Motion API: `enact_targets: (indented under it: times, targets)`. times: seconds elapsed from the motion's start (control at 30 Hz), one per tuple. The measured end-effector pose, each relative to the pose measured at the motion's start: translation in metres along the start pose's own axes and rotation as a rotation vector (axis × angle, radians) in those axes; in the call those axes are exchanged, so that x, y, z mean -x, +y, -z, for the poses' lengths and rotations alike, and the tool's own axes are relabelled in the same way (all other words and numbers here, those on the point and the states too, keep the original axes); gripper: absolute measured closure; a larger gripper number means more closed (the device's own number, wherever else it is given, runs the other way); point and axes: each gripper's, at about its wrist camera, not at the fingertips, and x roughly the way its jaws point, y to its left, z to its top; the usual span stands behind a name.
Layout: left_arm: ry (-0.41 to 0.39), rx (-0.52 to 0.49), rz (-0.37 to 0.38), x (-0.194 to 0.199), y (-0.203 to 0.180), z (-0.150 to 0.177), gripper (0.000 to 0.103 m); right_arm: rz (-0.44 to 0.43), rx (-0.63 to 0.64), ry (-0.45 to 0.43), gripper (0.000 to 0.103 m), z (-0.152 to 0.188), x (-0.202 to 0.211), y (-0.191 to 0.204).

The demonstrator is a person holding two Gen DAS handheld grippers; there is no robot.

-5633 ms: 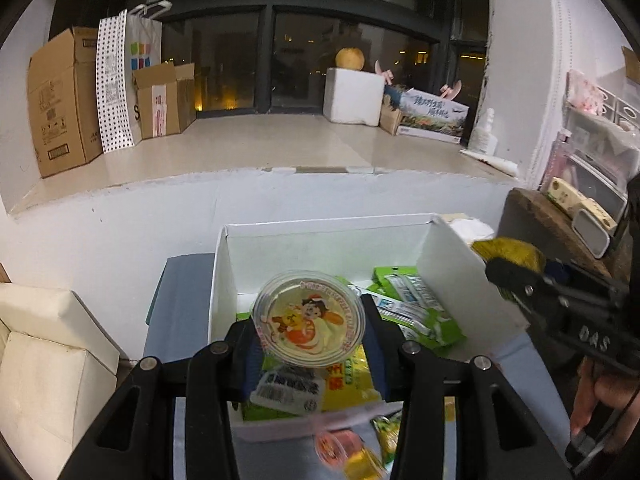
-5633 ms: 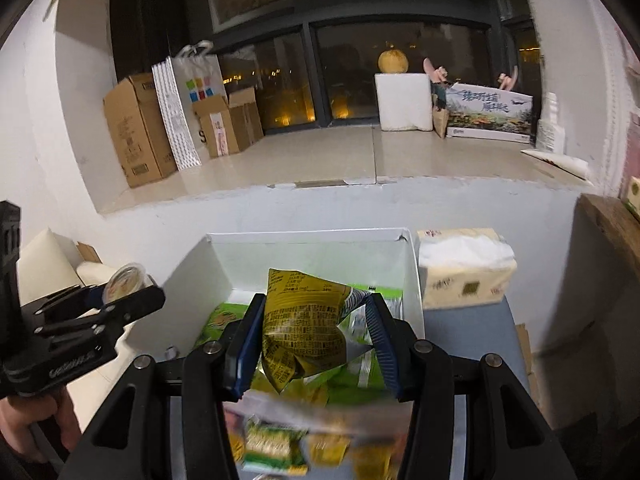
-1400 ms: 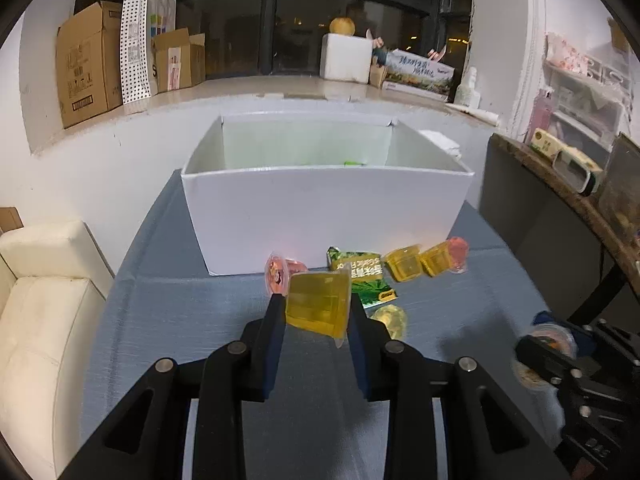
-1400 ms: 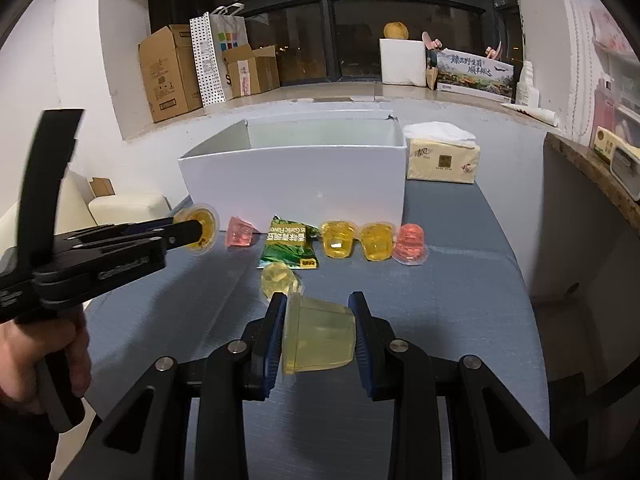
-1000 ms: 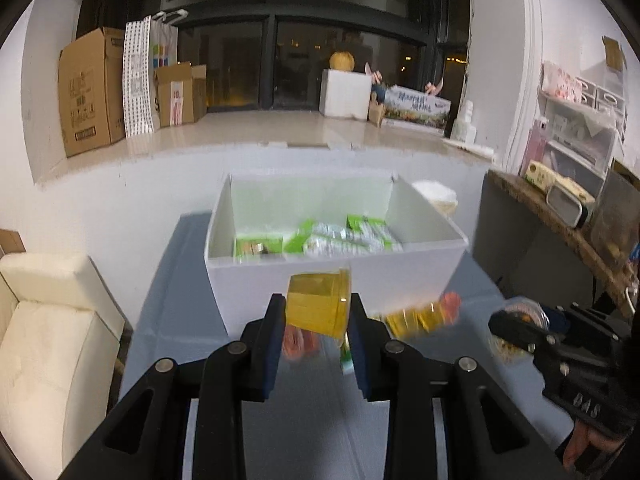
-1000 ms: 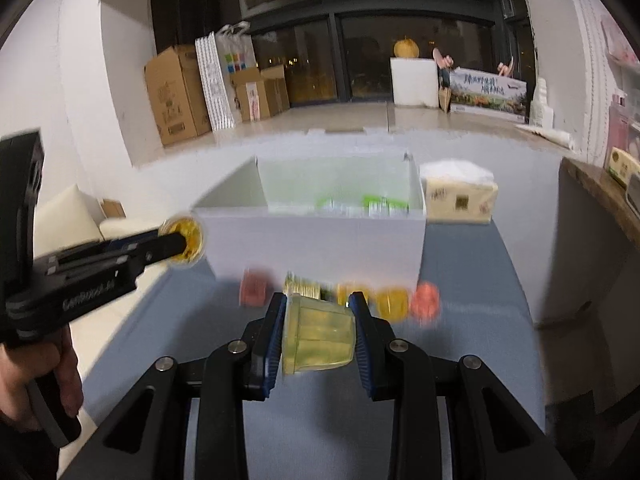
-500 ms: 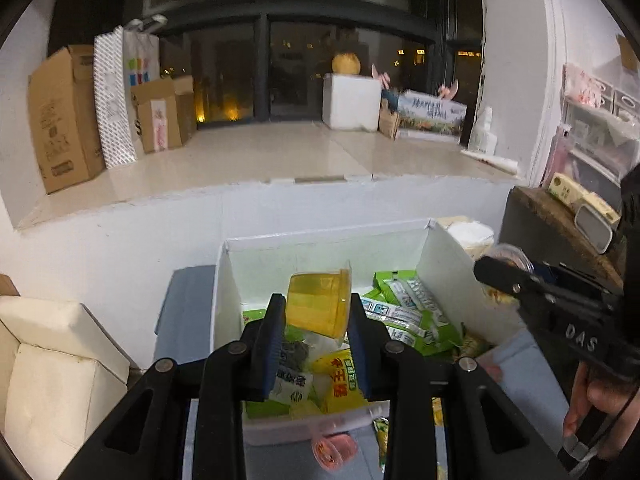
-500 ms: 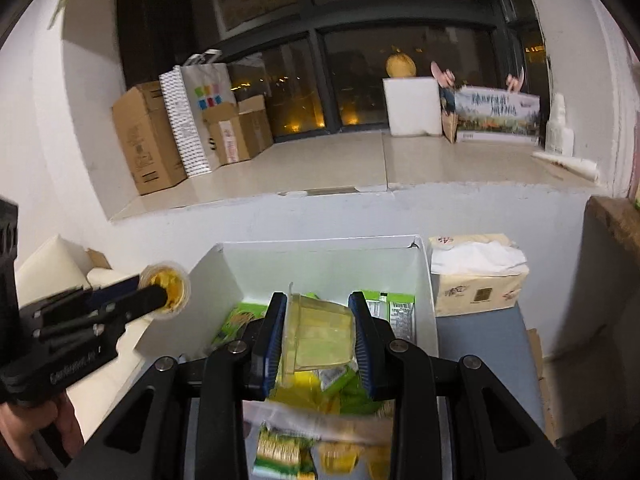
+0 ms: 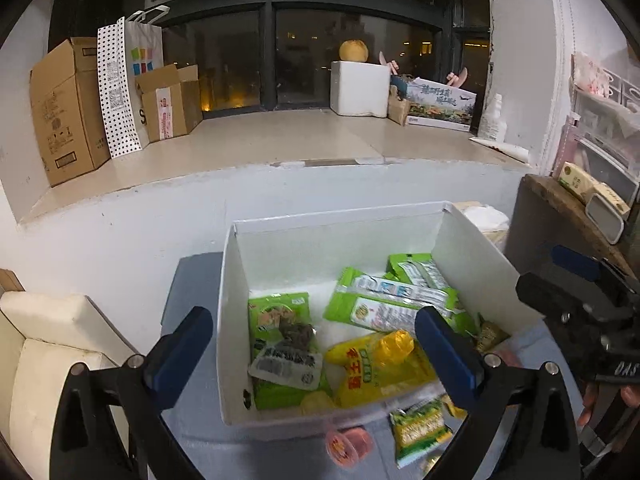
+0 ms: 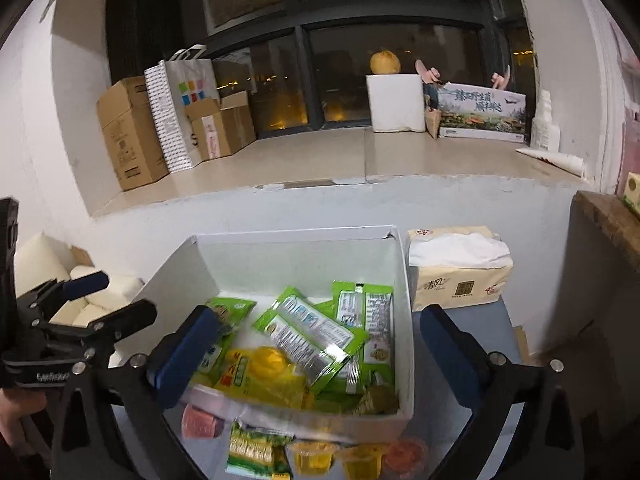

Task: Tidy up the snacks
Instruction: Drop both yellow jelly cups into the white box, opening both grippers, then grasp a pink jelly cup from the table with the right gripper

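Note:
A white open box [image 9: 232, 312] [image 10: 404, 320] holds green snack packets [image 9: 384, 300] [image 10: 308, 328] and a yellow packet [image 9: 380, 368] [image 10: 260, 380]. A yellow jelly cup [image 10: 270, 358] lies on the yellow packet in the box. My left gripper [image 9: 316, 340] is wide open and empty above the box's near left part. My right gripper [image 10: 316, 344] is wide open and empty above the box. On the blue table in front of the box lie a pink jelly cup [image 9: 346, 444] [image 10: 198, 422], a green-yellow packet [image 9: 418, 428] [image 10: 256, 452] and yellow jelly cups [image 10: 312, 458].
A tissue pack [image 10: 460, 268] stands right of the box. A white cushion [image 9: 48, 340] is at the left. A wooden shelf [image 9: 560, 204] is at the right. Cardboard boxes [image 9: 64, 108] stand on the window ledge behind.
Both grippers have opened and let go of their jelly cups over the box. Half a second ago each was shut on a cup.

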Motion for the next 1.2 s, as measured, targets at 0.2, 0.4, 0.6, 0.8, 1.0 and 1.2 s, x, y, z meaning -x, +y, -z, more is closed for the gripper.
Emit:
enact_targets:
  times: [0.2, 0.4, 0.6, 0.8, 1.0, 1.2]
  targets:
    - [-0.028, 0.009, 0.01, 0.037, -0.007, 0.013, 0.0, -0.006, 0.054, -0.034, 0.0, 0.019, 0.044, 0.014]
    - [-0.045, 0.028, 0.037, 0.081, -0.018, 0.049, 0.0, -0.015, 0.029, -0.034, 0.0, 0.059, 0.089, 0.006]
    - [-0.045, 0.058, 0.065, 0.114, -0.031, 0.104, 0.0, -0.002, -0.001, -0.002, 0.0, 0.117, 0.114, -0.008]
    - [-0.02, 0.087, 0.08, 0.131, -0.044, 0.146, 0.0, 0.046, -0.002, 0.078, 0.0, 0.139, 0.099, -0.026]
    - [0.007, 0.093, 0.083, 0.135, -0.049, 0.165, 0.0, 0.125, -0.014, 0.091, 0.0, 0.133, 0.071, -0.05]
    - [0.034, 0.1, 0.079, 0.127, -0.047, 0.17, 0.0, 0.118, -0.022, 0.142, 0.001, 0.12, 0.024, -0.066]
